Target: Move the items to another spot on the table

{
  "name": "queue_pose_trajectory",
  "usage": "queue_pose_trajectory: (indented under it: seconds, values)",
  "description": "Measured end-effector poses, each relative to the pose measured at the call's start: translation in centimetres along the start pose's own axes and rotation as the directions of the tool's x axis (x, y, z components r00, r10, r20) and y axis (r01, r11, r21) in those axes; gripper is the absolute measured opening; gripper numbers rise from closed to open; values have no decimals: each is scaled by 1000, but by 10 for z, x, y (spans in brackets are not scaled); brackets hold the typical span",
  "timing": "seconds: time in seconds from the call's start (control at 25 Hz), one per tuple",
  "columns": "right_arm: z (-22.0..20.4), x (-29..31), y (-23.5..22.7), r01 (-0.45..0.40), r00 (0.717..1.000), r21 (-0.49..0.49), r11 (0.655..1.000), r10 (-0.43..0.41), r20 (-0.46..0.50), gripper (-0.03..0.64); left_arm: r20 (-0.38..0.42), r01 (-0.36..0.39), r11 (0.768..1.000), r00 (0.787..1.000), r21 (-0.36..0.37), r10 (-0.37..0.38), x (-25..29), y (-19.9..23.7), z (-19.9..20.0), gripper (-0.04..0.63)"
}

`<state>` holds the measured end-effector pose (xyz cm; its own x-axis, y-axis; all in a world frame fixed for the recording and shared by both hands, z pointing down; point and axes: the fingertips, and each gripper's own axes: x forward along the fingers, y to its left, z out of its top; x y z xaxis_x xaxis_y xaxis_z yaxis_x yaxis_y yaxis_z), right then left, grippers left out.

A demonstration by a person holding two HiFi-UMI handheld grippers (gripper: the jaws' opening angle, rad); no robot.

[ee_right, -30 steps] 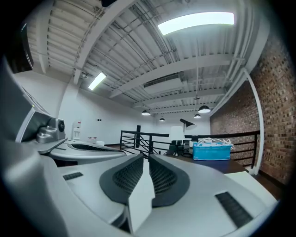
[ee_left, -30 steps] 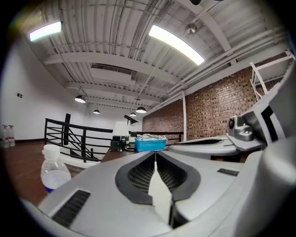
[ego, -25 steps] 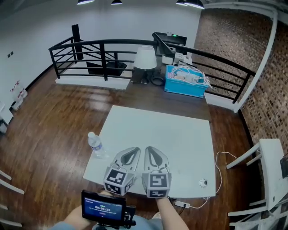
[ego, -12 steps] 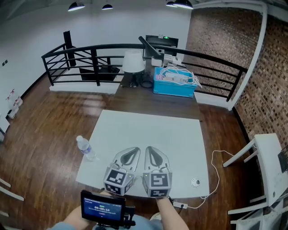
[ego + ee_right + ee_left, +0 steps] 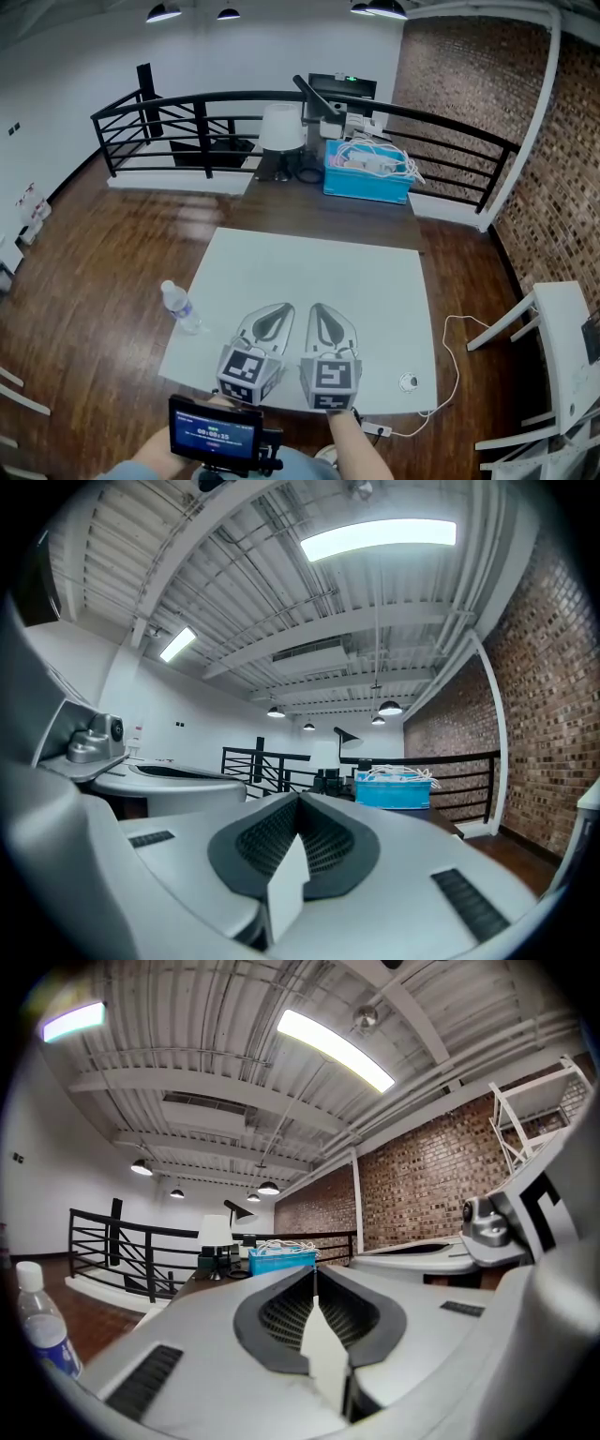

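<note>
A clear water bottle [image 5: 178, 307] with a white cap stands upright at the left edge of the white table [image 5: 319, 272]. It also shows at the far left of the left gripper view [image 5: 42, 1330]. A small round white item [image 5: 408, 382] lies near the table's front right corner. My left gripper [image 5: 285, 308] and right gripper [image 5: 317, 308] hover side by side over the front of the table, pointing level toward the far side. Both are shut with nothing between the jaws, which meet at their tips [image 5: 315, 1274] [image 5: 300, 799]. The bottle is a short way left of the left gripper.
Beyond the white table stands a dark table carrying a blue bin [image 5: 367, 173] of white cables, a white lamp [image 5: 279, 131] and a monitor, with a black railing [image 5: 187, 103] behind. A white cable [image 5: 452, 349] hangs off the right side. A white rack [image 5: 562, 347] stands at the right.
The table and bottle have slid a little to the left in the head view, so the grippers sit slightly further right over the table. Both stay shut and side by side.
</note>
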<state>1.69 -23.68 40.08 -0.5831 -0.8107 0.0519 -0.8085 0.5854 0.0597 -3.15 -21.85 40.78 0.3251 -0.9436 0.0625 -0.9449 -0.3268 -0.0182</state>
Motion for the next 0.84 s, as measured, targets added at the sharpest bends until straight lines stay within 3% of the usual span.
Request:
queue_pose_trajectory:
  seconds: [0.84]
  values:
    - [5,-18,-1,-17,1000,-1,1000,17,20,2,-7,-8,1000,1000,-2,8,-6,-14,-2,23]
